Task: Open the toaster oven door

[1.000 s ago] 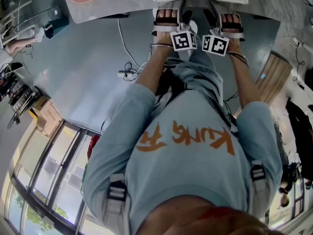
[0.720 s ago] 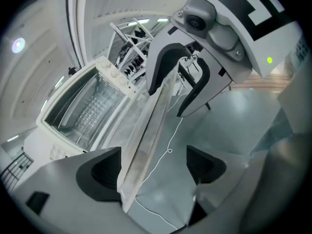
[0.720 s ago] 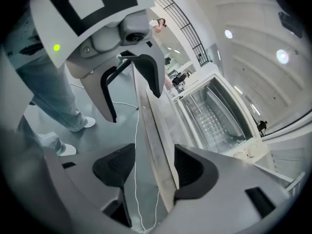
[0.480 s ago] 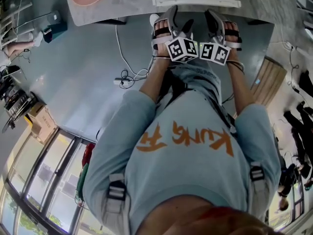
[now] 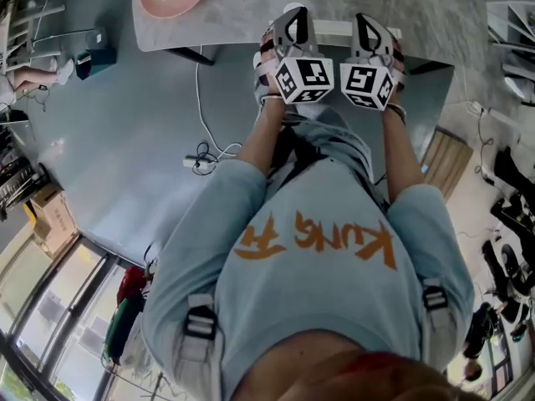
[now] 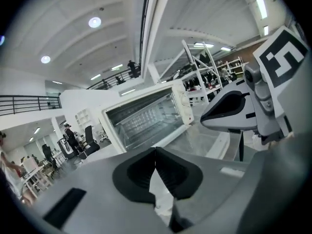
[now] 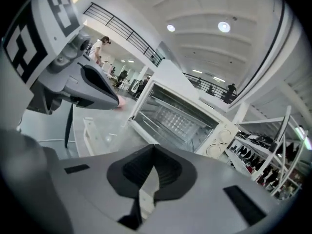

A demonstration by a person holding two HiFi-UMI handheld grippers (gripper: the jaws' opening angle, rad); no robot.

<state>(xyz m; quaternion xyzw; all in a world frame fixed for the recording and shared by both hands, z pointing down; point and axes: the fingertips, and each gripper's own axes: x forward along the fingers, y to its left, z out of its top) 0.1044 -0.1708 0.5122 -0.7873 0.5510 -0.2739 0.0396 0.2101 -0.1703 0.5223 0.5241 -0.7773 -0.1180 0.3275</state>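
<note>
The left gripper [image 6: 156,152] and right gripper [image 7: 154,149] are pressed together, empty. The toaster oven door [image 6: 208,140] is folded down flat.

a big open hall fitted out as a lab or workshop, not a home. high above the left gripper [image 6: 155,152] spreads a white ceiling [image 6: 73,4] with round recessed lights [image 6: 94,22]. far ahead of it and to its left, a mezzanine with a black railing [image 6: 29,101] has a person [image 6: 131,65] standing at it, and office chairs [image 6: 90,134] stand below. ahead to its right rise tall metal racks [image 6: 214,72]. past the right gripper [image 7: 154,150], to its right, more shelving [image 7: 265,150] holds dark items too small to tell. behind and left of both grippers lies a bare grey floor [image 5: 125,140] with loose cables [image 5: 203,153], a cardboard box [image 5: 52,220] and a glass wall [image 5: 50,307].
</note>
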